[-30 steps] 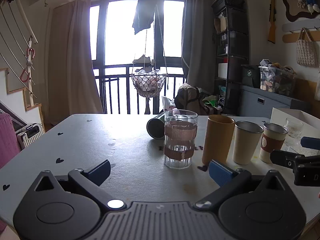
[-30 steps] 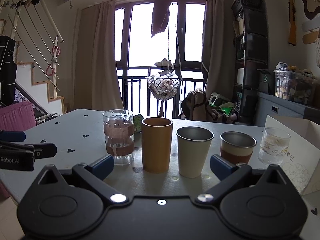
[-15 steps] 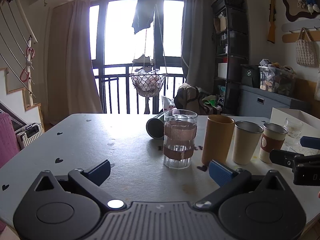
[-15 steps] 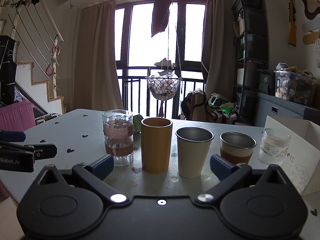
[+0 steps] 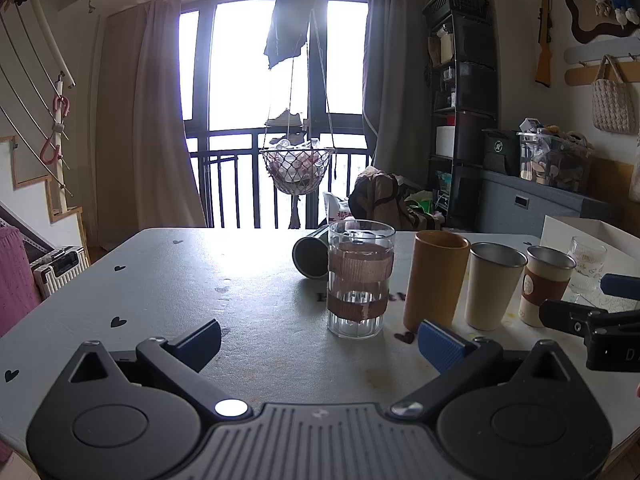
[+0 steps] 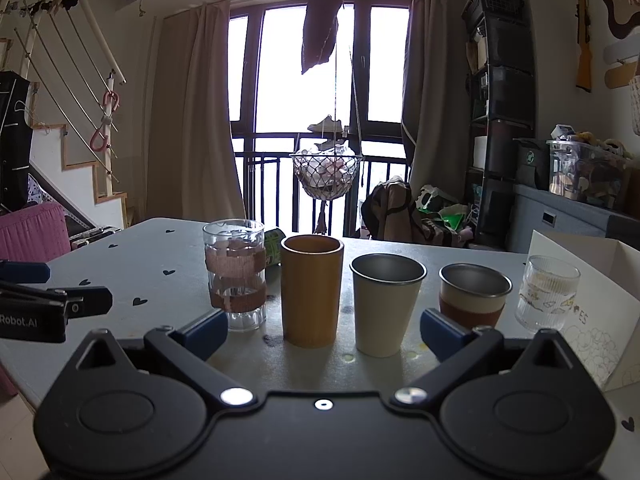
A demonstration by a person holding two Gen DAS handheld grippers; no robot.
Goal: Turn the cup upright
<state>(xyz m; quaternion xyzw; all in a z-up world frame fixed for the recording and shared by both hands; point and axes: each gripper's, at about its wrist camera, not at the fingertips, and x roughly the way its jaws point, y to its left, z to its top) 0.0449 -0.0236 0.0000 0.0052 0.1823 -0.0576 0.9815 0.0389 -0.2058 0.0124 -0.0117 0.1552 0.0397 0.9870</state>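
Here's the grey table (image 5: 168, 280), matte and dotted with small black hearts, carrying a neat row of upright cups near its front edge, and one that isn't upright. Both grippers hang low at that edge, likely staged for a reach: the left gripper (image 5: 320, 338) has its blue-padded fingers spread wide with nothing between them, and the right gripper (image 6: 322, 330) is just as wide and empty. At the right stands a white folded card (image 6: 580, 280), stiff and paper-like. Along the row: a ribbed clear glass tumbler (image 5: 360, 278) banded with brown corrugated sleeves, a smooth tan cylinder cup (image 5: 434, 280), a cream steel cup (image 5: 494, 284) with a bare metal rim, a shorter brown-sleeved steel cup (image 5: 546, 284), and a small fluted glass (image 6: 548, 292). Now the target: the dark green cup (image 5: 310, 254) lies on its side behind the tumbler, round end facing the left camera, well beyond both grippers. It looks free to roll.
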